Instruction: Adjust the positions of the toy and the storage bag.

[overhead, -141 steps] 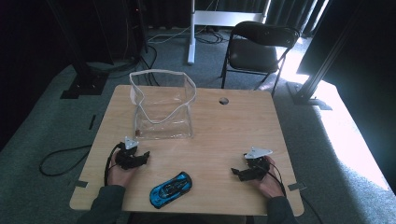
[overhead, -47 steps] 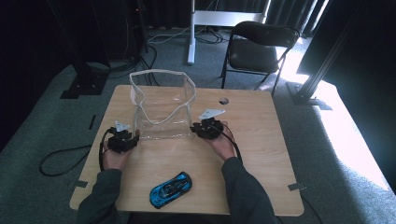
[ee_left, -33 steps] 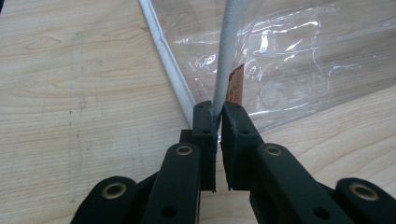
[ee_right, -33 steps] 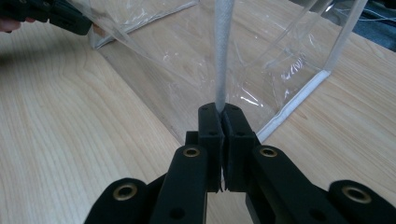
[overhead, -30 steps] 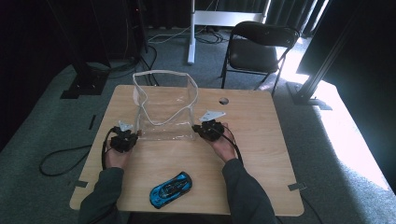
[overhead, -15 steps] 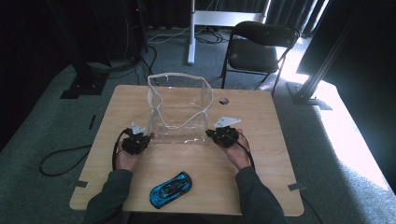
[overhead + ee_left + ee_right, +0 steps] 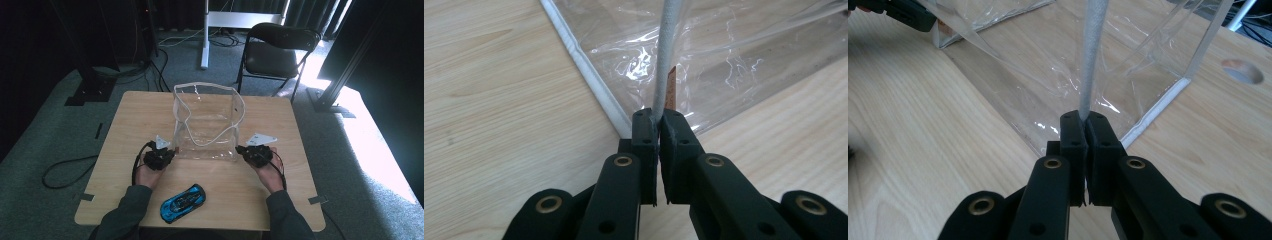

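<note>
- At the left side of the worktop [image 7: 125,120], the left gripper [image 7: 165,155] is clenched on the white-trimmed edge of the clear plastic bag [image 7: 207,122]; in the left gripper view its jaws pinch the white piping [image 7: 663,60] right at their tips, with the transparent wall spreading away beyond them.
- Between the two grippers, the bag stands upright on its base with its mouth open upward, and nothing can be seen inside it.
- On the person's side of the left gripper, near the worktop's front edge, a blue toy car [image 7: 182,202] lies apart from the bag, untouched by either hand.
- At the right, the right gripper [image 7: 245,150] is likewise clamped on the bag's other near edge, its jaws closed on the piping [image 7: 1089,60].
- Judged from this, the bag is grasped on both sides and held open; loading the car looks like the step left, and one gripper would have to let go to fetch it.
</note>
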A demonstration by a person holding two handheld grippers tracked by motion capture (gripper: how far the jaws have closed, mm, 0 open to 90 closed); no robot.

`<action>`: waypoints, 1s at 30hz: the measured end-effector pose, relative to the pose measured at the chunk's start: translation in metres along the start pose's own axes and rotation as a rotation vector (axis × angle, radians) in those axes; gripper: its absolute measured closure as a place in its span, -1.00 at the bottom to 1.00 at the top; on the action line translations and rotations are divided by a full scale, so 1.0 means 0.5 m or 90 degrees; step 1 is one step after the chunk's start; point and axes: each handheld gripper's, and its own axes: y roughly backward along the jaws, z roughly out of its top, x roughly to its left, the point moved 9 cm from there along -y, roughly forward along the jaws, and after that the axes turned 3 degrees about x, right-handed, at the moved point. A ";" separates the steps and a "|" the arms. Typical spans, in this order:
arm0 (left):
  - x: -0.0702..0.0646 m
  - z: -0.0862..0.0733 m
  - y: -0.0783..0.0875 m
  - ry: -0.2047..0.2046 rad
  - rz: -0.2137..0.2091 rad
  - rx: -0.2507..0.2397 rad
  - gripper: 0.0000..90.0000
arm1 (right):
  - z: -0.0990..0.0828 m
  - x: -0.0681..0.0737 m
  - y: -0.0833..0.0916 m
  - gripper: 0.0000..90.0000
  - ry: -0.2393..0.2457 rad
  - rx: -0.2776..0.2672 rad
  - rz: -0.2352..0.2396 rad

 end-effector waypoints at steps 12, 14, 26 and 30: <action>-0.034 -0.003 0.013 -0.003 -0.015 0.003 0.44 | -0.027 -0.004 0.028 0.93 -0.013 -0.007 0.003; -0.041 -0.005 0.027 -0.005 -0.010 0.005 0.35 | -0.026 -0.003 0.030 0.79 -0.009 -0.010 0.005; -0.163 -0.037 0.099 -0.059 -0.152 0.010 -0.18 | -0.032 -0.002 0.027 0.43 -0.015 -0.008 0.000; -0.199 -0.051 0.106 -0.077 -0.163 0.023 -0.22 | -0.036 0.005 0.016 0.41 -0.012 0.001 0.005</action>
